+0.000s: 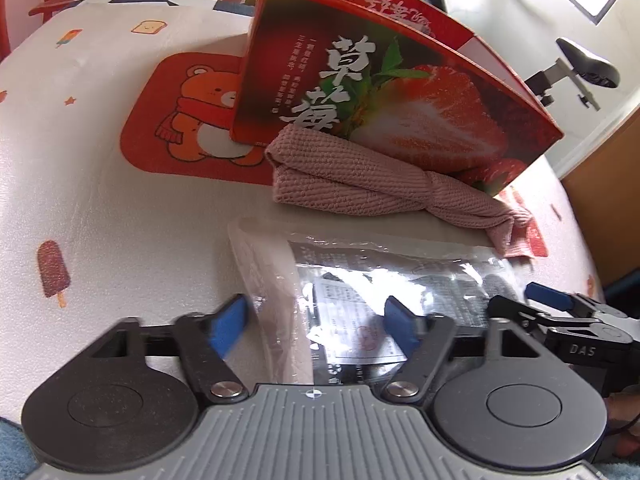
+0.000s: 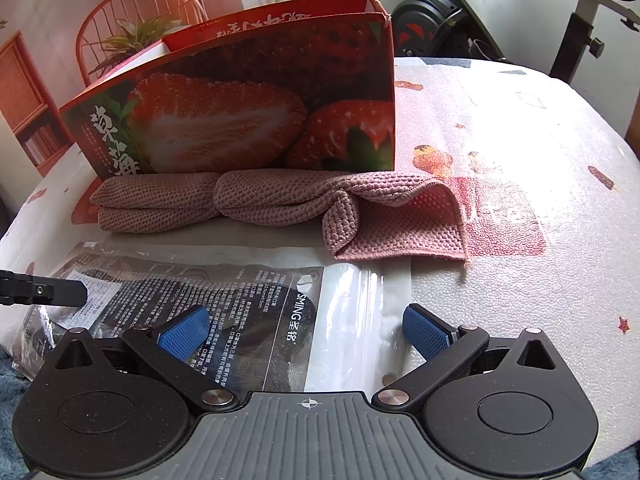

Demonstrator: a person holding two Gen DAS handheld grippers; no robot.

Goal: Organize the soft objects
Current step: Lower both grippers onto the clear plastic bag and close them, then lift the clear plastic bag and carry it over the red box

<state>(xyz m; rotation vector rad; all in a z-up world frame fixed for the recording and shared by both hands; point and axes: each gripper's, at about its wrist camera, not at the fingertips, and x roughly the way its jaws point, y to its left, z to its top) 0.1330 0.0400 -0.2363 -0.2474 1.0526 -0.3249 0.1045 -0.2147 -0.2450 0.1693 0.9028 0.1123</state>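
Note:
A pink knitted cloth (image 1: 380, 188) (image 2: 276, 204), rolled and twisted, lies on the table against the front of a red strawberry box (image 1: 400, 92) (image 2: 248, 112). In front of it lies a flat clear plastic bag (image 1: 360, 280) (image 2: 248, 300) with a black printed sheet inside. My left gripper (image 1: 316, 326) stands open over the bag's left part, its blue pads apart. My right gripper (image 2: 306, 332) is open wide over the bag's right part, and its tip shows in the left wrist view (image 1: 520, 304). Neither holds anything.
The table (image 2: 520, 140) is covered with a white printed sheet. An orange bear mat (image 1: 188, 120) lies left of the box. A chair (image 2: 136, 12) and plants stand behind the box. An exercise bike (image 1: 588, 68) is off to the right.

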